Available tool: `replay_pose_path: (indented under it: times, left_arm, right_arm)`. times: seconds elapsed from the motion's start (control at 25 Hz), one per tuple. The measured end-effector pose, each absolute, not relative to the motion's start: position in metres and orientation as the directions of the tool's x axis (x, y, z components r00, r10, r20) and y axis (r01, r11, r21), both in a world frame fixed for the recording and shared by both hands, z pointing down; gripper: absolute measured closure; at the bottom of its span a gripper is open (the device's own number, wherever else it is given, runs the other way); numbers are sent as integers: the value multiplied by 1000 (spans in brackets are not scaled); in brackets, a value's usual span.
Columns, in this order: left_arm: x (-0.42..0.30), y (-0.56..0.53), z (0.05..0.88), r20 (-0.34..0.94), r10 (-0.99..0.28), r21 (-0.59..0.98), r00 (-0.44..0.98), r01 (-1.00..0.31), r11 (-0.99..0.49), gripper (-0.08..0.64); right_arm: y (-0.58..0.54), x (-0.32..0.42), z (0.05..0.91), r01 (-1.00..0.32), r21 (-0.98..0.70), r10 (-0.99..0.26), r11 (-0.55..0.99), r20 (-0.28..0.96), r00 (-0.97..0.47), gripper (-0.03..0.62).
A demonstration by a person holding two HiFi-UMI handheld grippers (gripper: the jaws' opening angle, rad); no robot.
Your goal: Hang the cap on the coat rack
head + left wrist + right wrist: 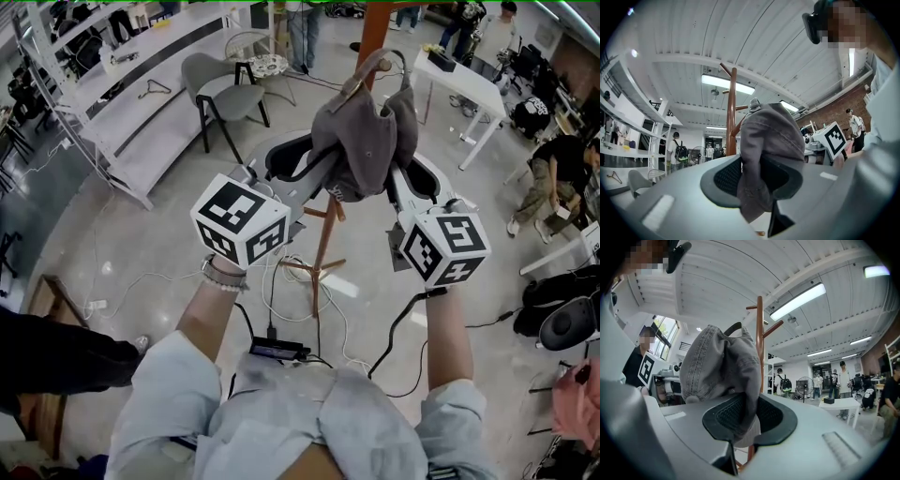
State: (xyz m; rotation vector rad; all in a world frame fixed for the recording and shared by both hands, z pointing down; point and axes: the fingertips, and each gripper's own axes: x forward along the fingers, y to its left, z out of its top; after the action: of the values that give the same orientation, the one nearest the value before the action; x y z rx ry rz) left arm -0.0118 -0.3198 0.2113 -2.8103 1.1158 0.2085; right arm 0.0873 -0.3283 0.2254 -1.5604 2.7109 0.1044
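L gripper [757, 180] is clenched on a fold of the grey cap [768, 136]; cloth fills the gap betw. its pads in its own view. R gripper [747, 420] is likewise clamped on the cap's other side, cloth pinched betw. its jaws; so both hold it, one on each side.

In the head view the cap [366, 136] hangs bunched betw. the two, L gripper [298, 159] at left and R gripper [412, 178] at right. It is held high against the upper part of the coat rack [323, 234], whose wooden pole stands just on the far side of it. A peg [364, 77] slants by the cap's top, near a black strap loop [400, 62] (whether the loop is over the peg I can't tell).

Step in hand, as I judge it: the hanging itself; the cap is at peg height but not yet let go. Next move prob. calls for settling strap or crown onto a peg and checking that it bears the weight; then opening both jaws and drawing back w/o dragging the cloth off. Freeing one side first risks a swing.
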Motion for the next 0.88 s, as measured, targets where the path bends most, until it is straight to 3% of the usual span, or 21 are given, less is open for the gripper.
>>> replay_pose_path:
  times: [0.88]
  left_arm:
    - [-8, -377, 262, -56, -711, 15, 701, -711, -703, 440]
  right_arm:
    - [-389, 90, 282, -879, 37, -876, 476, 112, -469, 522]
